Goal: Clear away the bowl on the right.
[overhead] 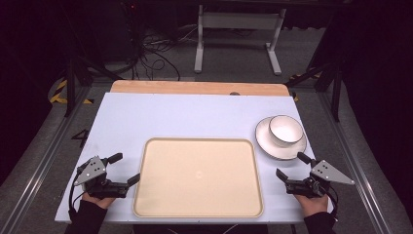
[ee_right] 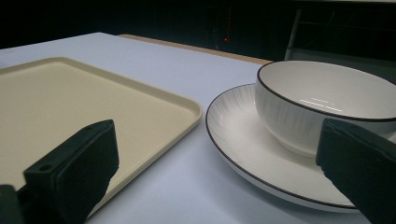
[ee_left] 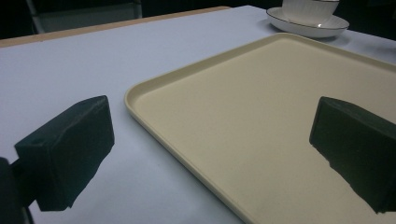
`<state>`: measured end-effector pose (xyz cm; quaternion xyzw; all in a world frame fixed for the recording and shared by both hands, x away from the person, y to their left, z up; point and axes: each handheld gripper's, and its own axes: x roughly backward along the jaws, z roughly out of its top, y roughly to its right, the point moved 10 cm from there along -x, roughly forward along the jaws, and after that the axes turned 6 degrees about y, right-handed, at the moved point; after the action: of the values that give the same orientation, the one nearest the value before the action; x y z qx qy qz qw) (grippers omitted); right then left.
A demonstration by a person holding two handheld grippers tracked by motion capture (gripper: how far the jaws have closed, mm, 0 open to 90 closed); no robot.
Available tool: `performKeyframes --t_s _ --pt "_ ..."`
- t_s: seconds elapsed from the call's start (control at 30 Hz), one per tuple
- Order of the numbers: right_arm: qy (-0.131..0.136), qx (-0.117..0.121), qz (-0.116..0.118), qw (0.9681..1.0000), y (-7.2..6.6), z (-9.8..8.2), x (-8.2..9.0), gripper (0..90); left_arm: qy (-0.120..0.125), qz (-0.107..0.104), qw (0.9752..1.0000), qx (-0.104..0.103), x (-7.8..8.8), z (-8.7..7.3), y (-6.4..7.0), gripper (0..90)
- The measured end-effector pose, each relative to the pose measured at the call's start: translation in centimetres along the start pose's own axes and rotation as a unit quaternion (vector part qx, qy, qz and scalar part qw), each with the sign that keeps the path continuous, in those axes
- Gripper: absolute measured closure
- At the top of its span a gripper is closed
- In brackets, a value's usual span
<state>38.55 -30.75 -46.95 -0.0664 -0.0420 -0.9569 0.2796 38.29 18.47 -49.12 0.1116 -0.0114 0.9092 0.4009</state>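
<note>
While both grippers rest at the near edge of the table (overhead: 146,112), nothing is held, so every risk lies in the first reach. Largest of the things is the tray (overhead: 198,209), lying flat at the near middle between the two hands; the left gripper (overhead: 122,169) sits just off its left rim, jaws wide with nothing between them. A careless sweep inward there could catch the raised rim and skid the tray across the smooth sheet, perhaps toward the crockery.

Next comes the plate (overhead: 265,141), on the table beyond the tray's far right corner and apart from it, with the bowl (overhead: 286,130) standing in it. The right gripper (overhead: 291,166) is nearest these, jaws spread wide and empty, aimed at the plate's near edge. I judge the stack to be the weak point: the bowl is loose on the plate, so lifting the plate at a tilt could slide the bowl off. Pinching the thin, glazed plate rim with flat pads may slip. Gripping the bowl's wall alone could drag the plate along and knock it into the tray.
</note>
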Motion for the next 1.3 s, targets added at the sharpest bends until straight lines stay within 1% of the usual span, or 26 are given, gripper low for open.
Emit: performKeyframes --t_s 0.23,0.33,0.8,0.9,1.07,1.1,1.2,1.3 --pt "0.003 -0.002 0.0 1.0 0.06 0.03 -0.01 0.0 -0.002 0.0 1.0 -0.001 0.03 -0.03 0.01 0.8" --pt "0.005 -0.009 -0.003 0.9999 0.14 0.09 0.1 0.0 -0.002 0.001 1.0 -0.001 0.02 -0.04 0.0 0.8" --pt "0.006 -0.011 -0.002 0.9999 0.18 0.13 0.12 0.0 -0.002 0.0 1.0 -0.002 -0.01 -0.04 0.01 1.0" --pt "0.006 -0.01 -0.002 0.9999 0.18 0.13 0.11 0.0 -0.001 0.0 1.0 0.001 0.0 -0.03 0.04 1.0" --pt "0.007 -0.01 0.002 0.9999 0.16 0.15 0.16 0.0 -0.002 0.0 1.0 -0.002 -0.01 -0.03 0.02 1.1" --pt "0.004 -0.01 0.002 0.9999 0.21 0.06 0.16 0.0 -0.002 0.0 1.0 -0.002 -0.01 -0.04 0.02 1.1" --pt "0.006 -0.008 -0.001 1.0 0.26 0.12 0.19 0.0 -0.002 0.0 1.0 -0.002 -0.01 -0.04 0.03 1.1" --pt "0.005 -0.012 -0.003 0.9999 0.28 0.16 0.19 0.0 -0.002 0.0 1.0 -0.002 0.01 -0.02 0.03 1.1"
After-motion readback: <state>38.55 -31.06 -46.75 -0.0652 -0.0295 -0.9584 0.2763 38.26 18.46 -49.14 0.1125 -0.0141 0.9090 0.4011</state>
